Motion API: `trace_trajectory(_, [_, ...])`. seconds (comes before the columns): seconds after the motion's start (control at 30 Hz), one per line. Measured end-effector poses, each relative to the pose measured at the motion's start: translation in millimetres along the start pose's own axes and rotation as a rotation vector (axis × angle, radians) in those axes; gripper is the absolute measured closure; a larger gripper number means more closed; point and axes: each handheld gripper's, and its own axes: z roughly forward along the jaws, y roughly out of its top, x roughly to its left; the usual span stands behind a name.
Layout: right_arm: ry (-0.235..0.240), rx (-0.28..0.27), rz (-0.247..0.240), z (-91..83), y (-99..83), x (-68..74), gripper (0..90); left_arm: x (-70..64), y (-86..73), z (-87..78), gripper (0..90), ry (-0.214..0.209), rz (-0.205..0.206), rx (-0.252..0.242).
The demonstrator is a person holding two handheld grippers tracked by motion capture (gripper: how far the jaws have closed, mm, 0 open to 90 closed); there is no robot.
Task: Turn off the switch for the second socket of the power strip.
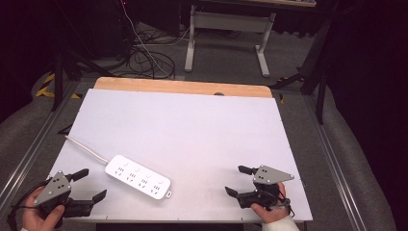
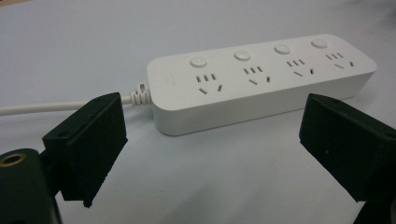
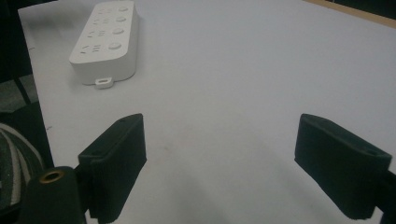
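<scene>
Here we see power strip (image 1: pixel 138 178) flat at lower left of table (image 1: pixel 192 125), sockets up for easy reach. Left gripper (image 1: pixel 89 185) just beside it, right gripper (image 1: pixel 236 181) well apart; both released, holding nothing.

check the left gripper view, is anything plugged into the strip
No, all four socket sets on the power strip sit bare, with only its own cord leaving one end.
</scene>
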Motion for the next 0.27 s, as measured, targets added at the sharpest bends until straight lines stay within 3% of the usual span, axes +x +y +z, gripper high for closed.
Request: trace_trajectory(0.27, [0.004,-0.003,0.001,0.1,0.0,-0.5,17.3,-1.7,4.7,-3.7,7.6,0.015,0.032,-0.039])
